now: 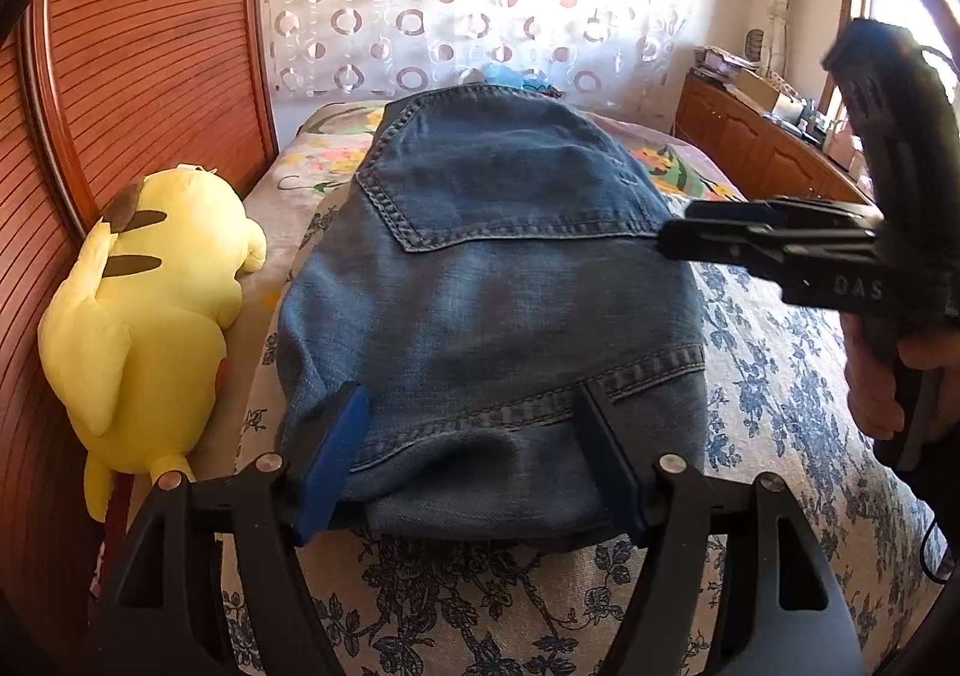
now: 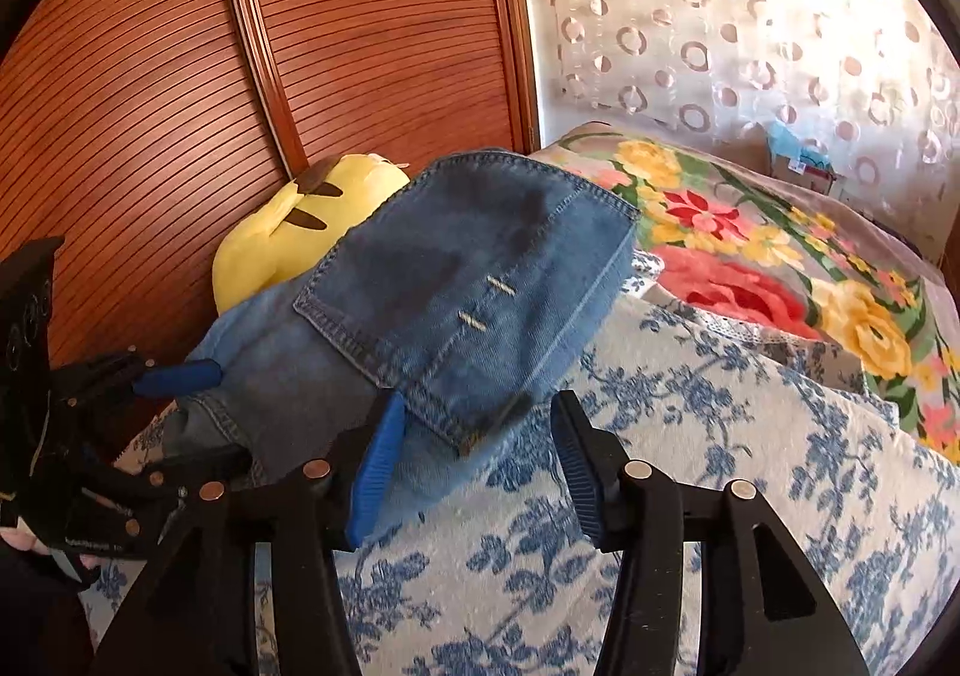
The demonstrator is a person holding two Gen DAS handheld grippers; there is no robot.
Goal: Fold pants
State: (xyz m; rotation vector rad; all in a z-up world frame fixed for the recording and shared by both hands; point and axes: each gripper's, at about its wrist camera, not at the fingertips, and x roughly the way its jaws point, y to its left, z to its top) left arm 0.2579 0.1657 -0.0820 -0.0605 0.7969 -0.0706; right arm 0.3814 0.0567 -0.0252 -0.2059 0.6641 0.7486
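Observation:
Folded blue jeans (image 1: 492, 256) lie lengthwise on the bed, a back pocket facing up. My left gripper (image 1: 471, 448) is open at their near folded end, and the denim lies between its fingers without being pinched. In the right wrist view the jeans (image 2: 456, 268) run from the centre to the left. My right gripper (image 2: 477, 460) is open at their right edge, its left blue pad (image 2: 375, 466) against the denim and the other finger over the bedspread. The right gripper (image 1: 678, 229) also reaches in from the right, held by a hand. At the left edge the left gripper (image 2: 228, 415) straddles the fold.
A yellow plush toy (image 1: 150, 286) lies left of the jeans against a slatted wooden panel (image 1: 150, 46). The bedspread (image 1: 780, 376) has a blue flower print. A bright floral blanket (image 2: 750, 232) covers the far end. A wooden cabinet (image 1: 768, 148) stands at the right, a patterned curtain (image 1: 450, 4) behind.

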